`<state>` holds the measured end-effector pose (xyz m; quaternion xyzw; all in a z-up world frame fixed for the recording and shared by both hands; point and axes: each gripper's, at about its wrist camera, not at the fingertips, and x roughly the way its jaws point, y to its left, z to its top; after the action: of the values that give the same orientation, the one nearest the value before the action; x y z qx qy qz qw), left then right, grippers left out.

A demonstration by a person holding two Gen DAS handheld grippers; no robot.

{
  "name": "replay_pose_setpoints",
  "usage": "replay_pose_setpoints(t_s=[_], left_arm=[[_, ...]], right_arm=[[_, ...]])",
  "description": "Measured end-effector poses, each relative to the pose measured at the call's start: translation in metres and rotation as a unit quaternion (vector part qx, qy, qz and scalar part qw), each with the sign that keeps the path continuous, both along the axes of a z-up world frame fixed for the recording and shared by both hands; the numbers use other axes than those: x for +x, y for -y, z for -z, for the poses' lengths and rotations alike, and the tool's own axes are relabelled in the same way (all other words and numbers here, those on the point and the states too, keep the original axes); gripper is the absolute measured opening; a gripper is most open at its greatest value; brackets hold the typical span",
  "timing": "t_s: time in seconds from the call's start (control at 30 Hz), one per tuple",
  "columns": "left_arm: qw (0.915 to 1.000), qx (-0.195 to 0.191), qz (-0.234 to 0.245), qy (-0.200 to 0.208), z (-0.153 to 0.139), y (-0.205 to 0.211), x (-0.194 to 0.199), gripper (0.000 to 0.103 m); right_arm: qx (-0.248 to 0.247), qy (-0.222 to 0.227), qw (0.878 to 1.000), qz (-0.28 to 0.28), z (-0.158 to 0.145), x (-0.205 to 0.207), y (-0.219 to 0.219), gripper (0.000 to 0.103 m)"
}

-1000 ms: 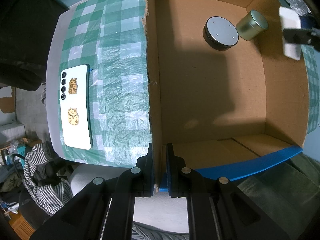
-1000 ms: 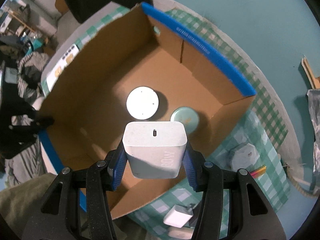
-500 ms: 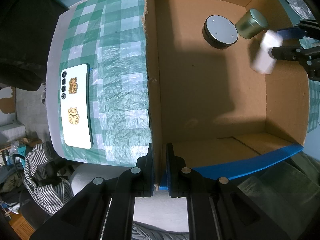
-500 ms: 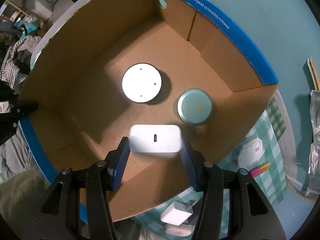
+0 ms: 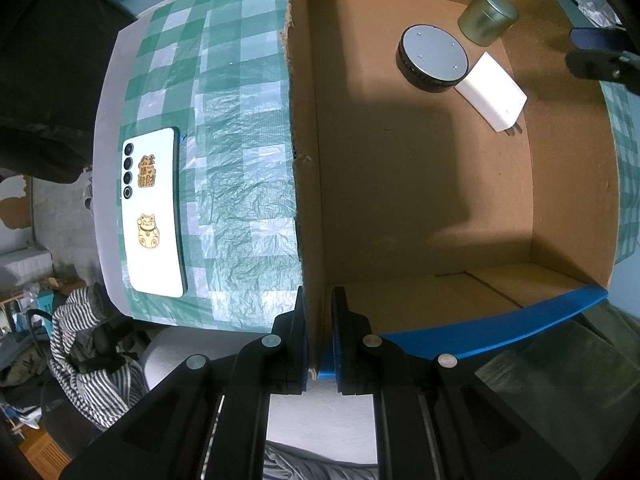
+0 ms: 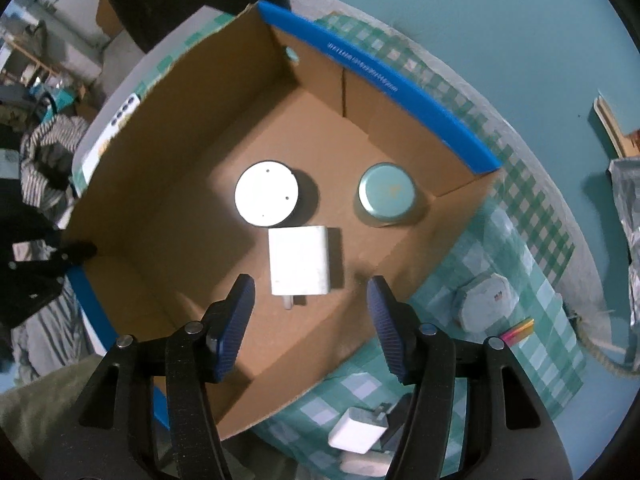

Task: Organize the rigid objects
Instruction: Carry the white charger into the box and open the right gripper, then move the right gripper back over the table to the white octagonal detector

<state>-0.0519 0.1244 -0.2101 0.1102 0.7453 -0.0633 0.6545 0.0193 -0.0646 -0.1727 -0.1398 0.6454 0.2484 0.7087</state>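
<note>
I saw a box [image 6: 168, 184] made of plain brown cardboard, dull and a bit rough, with torn, fuzzy edges and shiny blue tape on the rims. Inside it lay a smooth white plastic charger [image 6: 299, 261], a round puck [image 6: 266, 194] with a flat, shiny metal-looking top and a dark ribbed side, and a small tin [image 5: 487, 16] of brushed, pale metal. The tablecloth [image 5: 236, 152] looked like thin, crinkly, shiny plastic, and the phone [image 5: 153, 216] on it had a glossy white back with gold stickers.
</note>
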Motion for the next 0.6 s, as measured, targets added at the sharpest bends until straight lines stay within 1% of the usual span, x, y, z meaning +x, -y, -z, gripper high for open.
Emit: replay_pose_setpoints(t_s=[0.33,0.6], left_arm=[[1.0000,0.000,0.001,0.000,0.000,0.000,0.000,0.009],[1.0000,0.000,0.001,0.000,-0.001,0.000,0.000,0.009]], right_arm=[[0.018,0.011,0.999,0.033,-0.021,0.002,0.022,0.060],[0.013,0.020,0.998,0.050,-0.034,0.001,0.042,0.060]])
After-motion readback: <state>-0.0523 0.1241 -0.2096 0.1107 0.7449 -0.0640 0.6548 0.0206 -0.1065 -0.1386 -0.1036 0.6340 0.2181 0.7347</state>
